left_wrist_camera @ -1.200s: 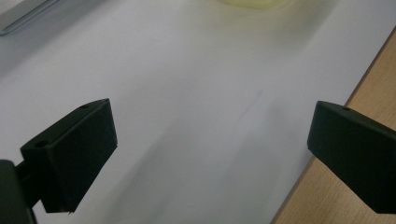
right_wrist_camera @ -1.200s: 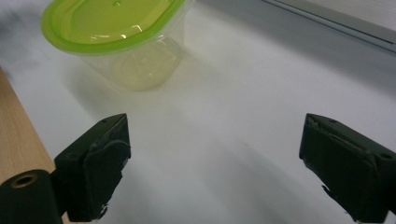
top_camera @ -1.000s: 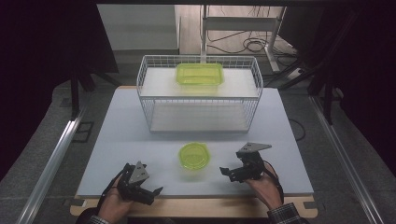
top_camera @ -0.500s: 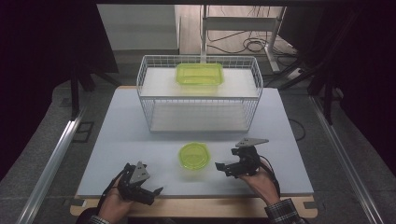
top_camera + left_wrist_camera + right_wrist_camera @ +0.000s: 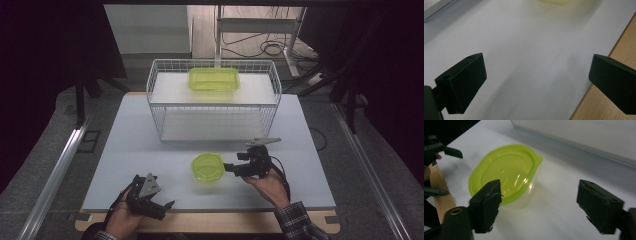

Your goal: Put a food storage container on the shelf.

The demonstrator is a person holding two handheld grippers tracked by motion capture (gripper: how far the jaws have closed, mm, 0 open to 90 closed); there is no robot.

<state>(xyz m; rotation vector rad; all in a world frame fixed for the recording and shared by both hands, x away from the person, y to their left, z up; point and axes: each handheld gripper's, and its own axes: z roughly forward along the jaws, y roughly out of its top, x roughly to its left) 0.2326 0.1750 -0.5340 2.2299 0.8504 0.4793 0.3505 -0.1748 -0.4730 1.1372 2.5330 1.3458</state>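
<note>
Left tongs (image 5: 162, 206): at the bench's near edge, low at the left of the high view; jaws spread wide with nothing between them, seen in the left gripper view over bare white board and the wooden lip.
Bench (image 5: 125, 145): white board with open surface left of the container and along the left side; the near edge ends at a wooden strip.
Round container (image 5: 207, 166): clear tub with a yellow-green lid, on the bench in front of the wire basket, well apart from it; in the left gripper view it is cut off by the top edge.
Wire basket (image 5: 156, 100): white, toward the far side of the bench, a green rectangular tray (image 5: 213, 79) on its upper shelf.
Right tongs (image 5: 229, 167): just beside the container's right rim; jaws apart and just now closing, not pressing on anything; whether the near jaw touches the lid is hard to tell.
Right margin: open board right of the hand, up to the bench's edge.
</note>
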